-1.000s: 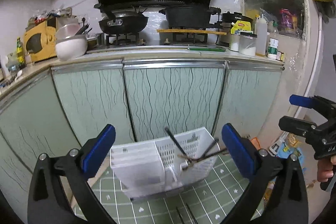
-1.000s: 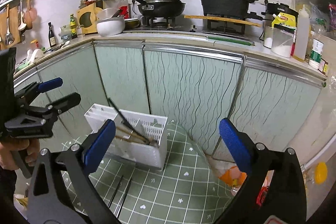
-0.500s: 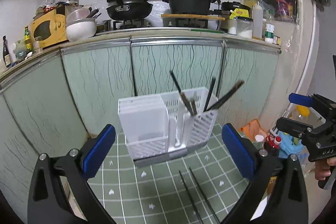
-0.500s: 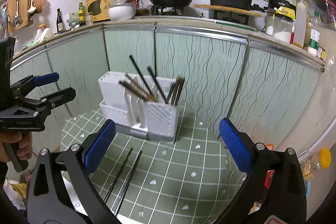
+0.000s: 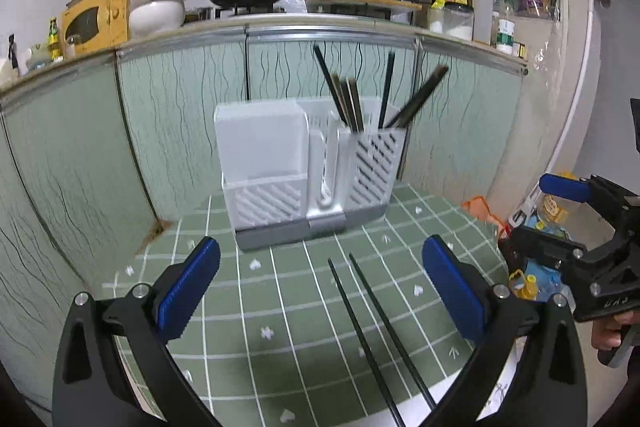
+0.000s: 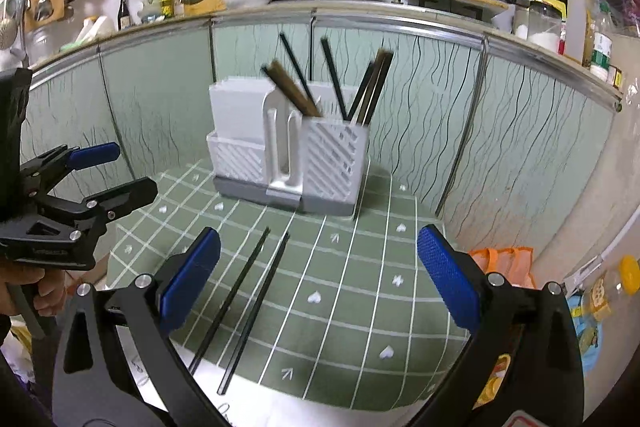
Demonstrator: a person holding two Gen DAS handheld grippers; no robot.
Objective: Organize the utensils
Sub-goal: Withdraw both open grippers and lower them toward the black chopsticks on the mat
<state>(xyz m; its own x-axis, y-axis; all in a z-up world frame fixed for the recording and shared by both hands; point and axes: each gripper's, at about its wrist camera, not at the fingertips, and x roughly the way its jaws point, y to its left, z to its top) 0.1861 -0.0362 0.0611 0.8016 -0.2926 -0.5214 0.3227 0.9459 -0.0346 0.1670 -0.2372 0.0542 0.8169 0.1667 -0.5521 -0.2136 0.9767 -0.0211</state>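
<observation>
Picking up the two black chopsticks [image 6: 244, 307] lying on the green mat [image 6: 360, 291] near the white holder [image 6: 296, 155] needs either empty, wide-apart gripper, left [image 5: 320, 291] or right [image 6: 316, 283], lowered straight over them.

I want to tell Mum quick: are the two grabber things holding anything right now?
Left gripper: open, holding nothing.
Right gripper: open, holding nothing.
The two black chopsticks lie loose on the green mat.

Left gripper [image 5: 320, 291] fingers spread wide, right gripper [image 6: 318, 277] likewise, both empty
</observation>
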